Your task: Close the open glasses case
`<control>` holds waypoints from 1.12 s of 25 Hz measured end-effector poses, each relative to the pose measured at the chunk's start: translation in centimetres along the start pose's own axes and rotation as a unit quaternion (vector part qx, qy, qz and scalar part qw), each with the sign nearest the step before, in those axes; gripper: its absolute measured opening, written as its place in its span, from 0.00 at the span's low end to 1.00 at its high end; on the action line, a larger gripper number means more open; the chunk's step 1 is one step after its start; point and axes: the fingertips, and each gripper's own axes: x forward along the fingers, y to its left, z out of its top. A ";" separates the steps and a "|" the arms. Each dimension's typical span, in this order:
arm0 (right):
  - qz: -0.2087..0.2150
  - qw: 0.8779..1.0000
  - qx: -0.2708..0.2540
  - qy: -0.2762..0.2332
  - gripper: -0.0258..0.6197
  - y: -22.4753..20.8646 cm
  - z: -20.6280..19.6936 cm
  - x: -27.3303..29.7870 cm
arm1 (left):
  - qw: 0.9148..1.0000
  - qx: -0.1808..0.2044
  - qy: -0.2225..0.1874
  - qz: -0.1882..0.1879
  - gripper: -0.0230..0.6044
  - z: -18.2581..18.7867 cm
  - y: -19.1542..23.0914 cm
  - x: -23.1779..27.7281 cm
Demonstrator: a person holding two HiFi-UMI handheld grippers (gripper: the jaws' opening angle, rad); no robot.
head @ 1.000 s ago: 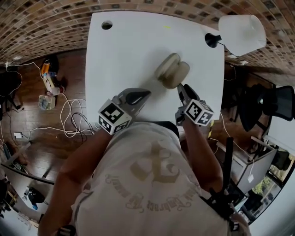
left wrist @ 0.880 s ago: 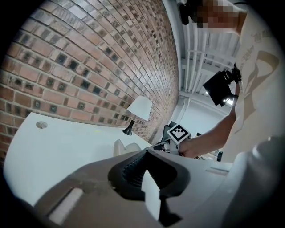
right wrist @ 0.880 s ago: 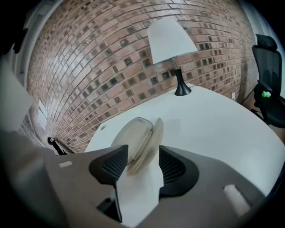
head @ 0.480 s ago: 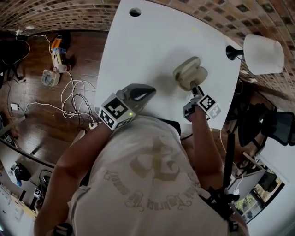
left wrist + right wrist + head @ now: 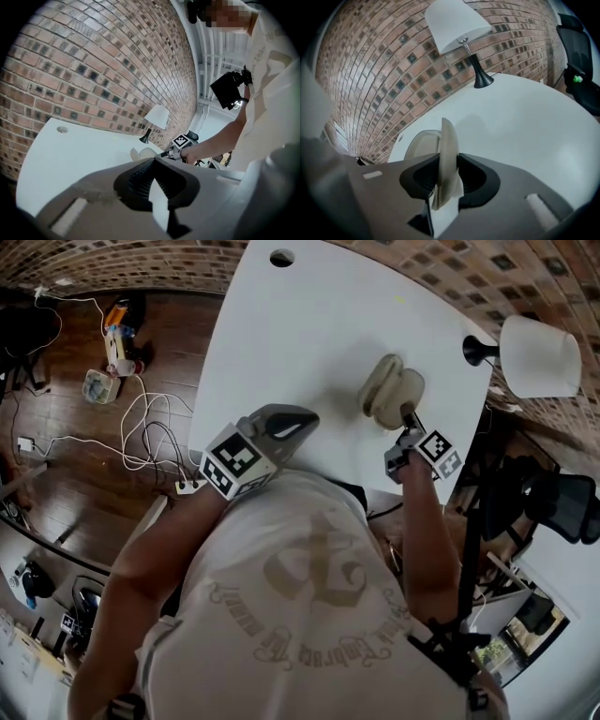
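The beige glasses case (image 5: 389,390) lies open on the white table (image 5: 300,324), its lid raised on edge. My right gripper (image 5: 409,414) reaches it from the near side. In the right gripper view the lid (image 5: 448,140) stands upright between the two jaws, which have just been closing and now press on it from both sides; the case's tray (image 5: 419,143) lies behind to the left. My left gripper (image 5: 307,416) hovers over the table's near edge, left of the case, shut with nothing in it. The left gripper view shows the case (image 5: 142,153) beyond its tips (image 5: 153,161).
A white-shaded lamp (image 5: 537,354) on a black foot stands at the table's right far corner, close to the case. A cable hole (image 5: 281,257) is at the far left corner. Cables and small devices (image 5: 141,432) lie on the wooden floor to the left; a black chair (image 5: 553,502) stands on the right.
My right gripper has moved forward and down to the case and now has the raised lid between its jaws. The left gripper has barely shifted.
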 end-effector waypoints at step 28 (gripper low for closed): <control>-0.033 0.875 -0.483 -0.027 0.36 8.5 -2.9 -2.5 | 1.000 0.017 -0.020 0.015 0.04 0.2 -0.1 -2.8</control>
